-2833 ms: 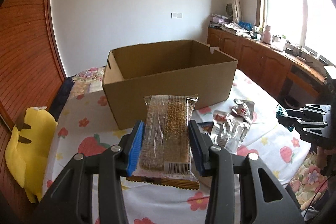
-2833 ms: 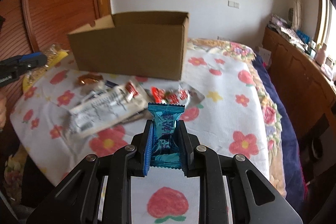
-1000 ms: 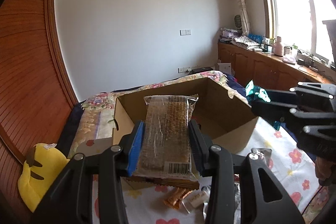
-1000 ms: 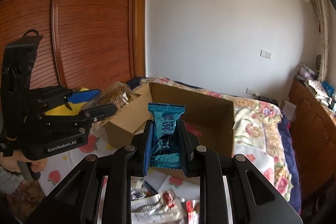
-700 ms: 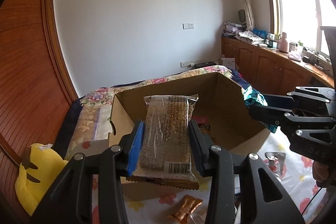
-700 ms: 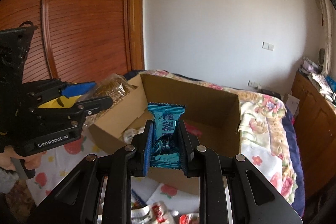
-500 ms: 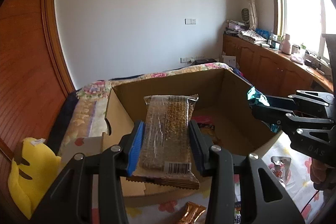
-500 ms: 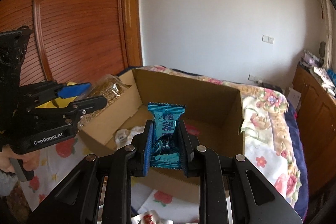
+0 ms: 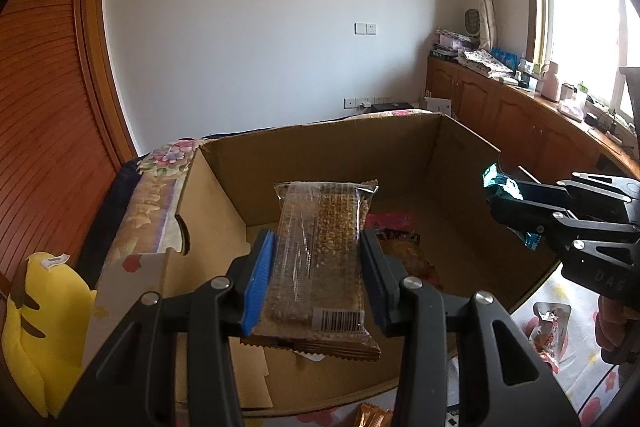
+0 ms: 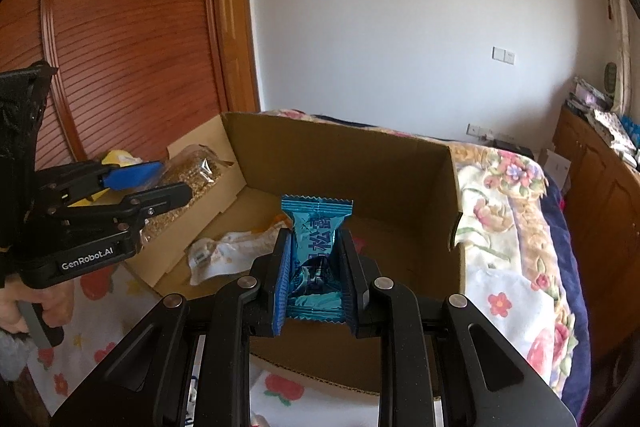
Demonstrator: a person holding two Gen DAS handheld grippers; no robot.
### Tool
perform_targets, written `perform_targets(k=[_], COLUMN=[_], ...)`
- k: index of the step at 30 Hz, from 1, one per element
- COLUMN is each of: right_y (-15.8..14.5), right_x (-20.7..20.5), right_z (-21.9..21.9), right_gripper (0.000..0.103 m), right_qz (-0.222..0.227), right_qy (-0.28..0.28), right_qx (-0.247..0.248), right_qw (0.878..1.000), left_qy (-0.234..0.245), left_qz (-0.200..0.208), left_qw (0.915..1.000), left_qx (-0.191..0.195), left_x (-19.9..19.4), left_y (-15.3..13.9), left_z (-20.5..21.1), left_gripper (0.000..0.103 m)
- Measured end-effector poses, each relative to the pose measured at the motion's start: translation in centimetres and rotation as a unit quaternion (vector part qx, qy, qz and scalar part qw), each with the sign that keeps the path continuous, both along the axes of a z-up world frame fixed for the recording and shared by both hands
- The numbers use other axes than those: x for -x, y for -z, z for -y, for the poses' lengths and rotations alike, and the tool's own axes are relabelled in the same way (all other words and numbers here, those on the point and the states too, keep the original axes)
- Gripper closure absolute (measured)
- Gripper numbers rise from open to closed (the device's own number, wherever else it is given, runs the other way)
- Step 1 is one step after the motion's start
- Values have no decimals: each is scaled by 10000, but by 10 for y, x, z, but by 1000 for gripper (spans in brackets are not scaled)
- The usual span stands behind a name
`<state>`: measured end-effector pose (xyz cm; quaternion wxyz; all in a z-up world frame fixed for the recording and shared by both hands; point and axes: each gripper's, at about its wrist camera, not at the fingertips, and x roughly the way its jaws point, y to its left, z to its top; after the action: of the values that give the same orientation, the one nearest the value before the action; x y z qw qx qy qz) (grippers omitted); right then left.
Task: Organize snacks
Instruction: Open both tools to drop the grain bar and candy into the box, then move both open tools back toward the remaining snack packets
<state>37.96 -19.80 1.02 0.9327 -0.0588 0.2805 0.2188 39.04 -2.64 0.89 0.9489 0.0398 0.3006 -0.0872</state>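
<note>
An open cardboard box stands on a bed with a flowered sheet. My left gripper is shut on a clear-wrapped grain bar pack, held over the box's near left part. My right gripper is shut on a small teal candy packet, held above the box's near edge. Each gripper shows in the other's view: the right gripper at the box's right wall, the left gripper at its left wall. Inside the box lie a white wrapper and red and orange packets.
A yellow plush toy lies left of the box. Loose snack packets rest on the flowered sheet in front of the box. Wooden cabinets run under the window on the right; a wooden wardrobe stands left.
Both grippers have moved forward and down toward the box, which now fills more of each view. Each still holds its snack as before.
</note>
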Motion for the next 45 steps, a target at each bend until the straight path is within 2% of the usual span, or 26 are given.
perform_targets(k=[6, 7, 9, 16, 28, 37, 45], right_y=[8, 10, 10, 3, -20, -3, 12], right_x=[-9, -9, -8, 1, 70, 120, 141], right_z=[0, 0, -2, -1, 11, 21, 40], right_gripper=[81, 78, 73, 71, 62, 57, 56], right_qz=[-141, -159, -124, -95, 34, -161, -286], right_qy=[29, 34, 43, 19, 113, 298, 535], right_qx=[-22, -23, 28, 11, -25, -50, 53], right_qw=[9999, 9999, 9999, 10000, 9999, 9994, 9981], left_qy=[-13, -19, -8, 79, 271, 380, 440], left_qz=[-23, 7, 32, 122, 281, 129, -13], left_qw=[10000, 10000, 10000, 9999, 9992, 9991, 9989], left_qx=[55, 30, 23, 58, 3, 95, 152], left_x=[0, 1, 3, 24, 86, 131, 159], left_y=[3, 3, 1, -8, -15, 4, 16], left_z=[-1, -1, 0, -3, -5, -10, -3], left_gripper=[53, 51, 51, 51, 50, 50, 49])
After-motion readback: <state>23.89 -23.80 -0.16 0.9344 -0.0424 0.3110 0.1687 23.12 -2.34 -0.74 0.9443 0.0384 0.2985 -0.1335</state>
